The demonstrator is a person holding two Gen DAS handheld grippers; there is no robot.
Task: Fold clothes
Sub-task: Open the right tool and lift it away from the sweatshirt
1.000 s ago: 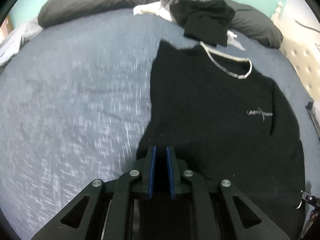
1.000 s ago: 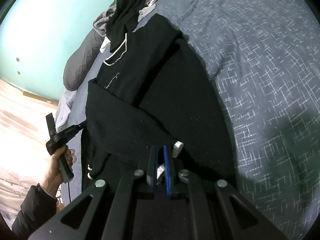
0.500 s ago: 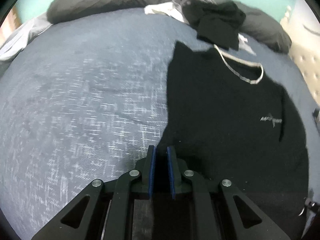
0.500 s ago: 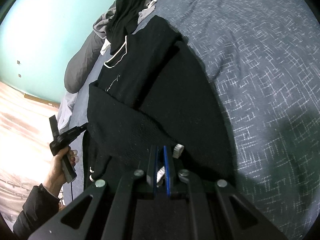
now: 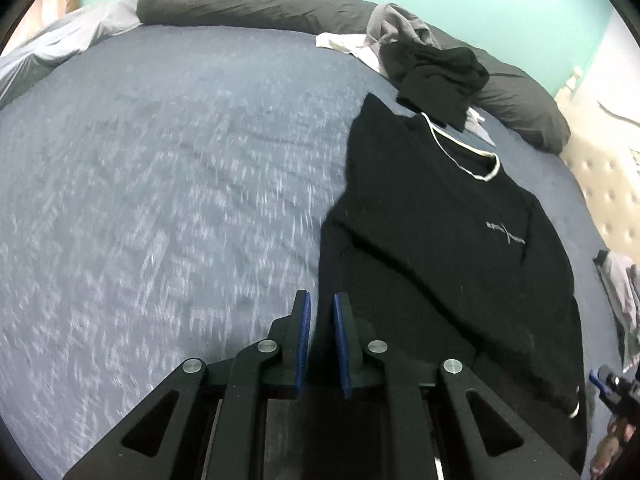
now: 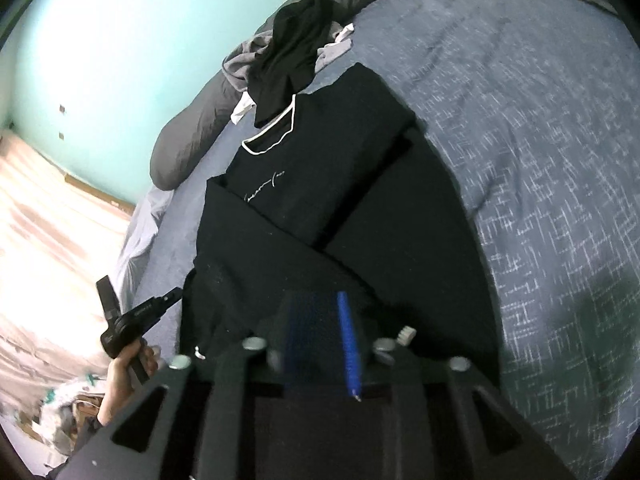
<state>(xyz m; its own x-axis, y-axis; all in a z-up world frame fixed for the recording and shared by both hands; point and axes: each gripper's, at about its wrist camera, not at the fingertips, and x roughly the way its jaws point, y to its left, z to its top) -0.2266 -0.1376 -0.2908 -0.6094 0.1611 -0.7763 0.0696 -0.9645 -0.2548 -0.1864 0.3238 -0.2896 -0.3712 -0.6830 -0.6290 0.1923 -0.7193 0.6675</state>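
At the black sweater's [image 5: 440, 220] hem: one sleeve [image 6: 272, 256] laid across the chest, presumably to narrow the body.
Left hand-held gripper [image 5: 320, 316] at the hem's left corner, grip indeterminable; the bed [image 5: 160, 180] offers room leftward. Right hand-held gripper [image 6: 320, 320], jaws parted and empty, is beside the white cuff [image 6: 406, 336]. A clothes heap [image 5: 432, 72] crowds the collar.

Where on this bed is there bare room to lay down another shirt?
The wide blue bedspread is free, bordered by the dark pillow and the black sweater. It is crowded at the sweater's collar, where a heap of clothes lies.
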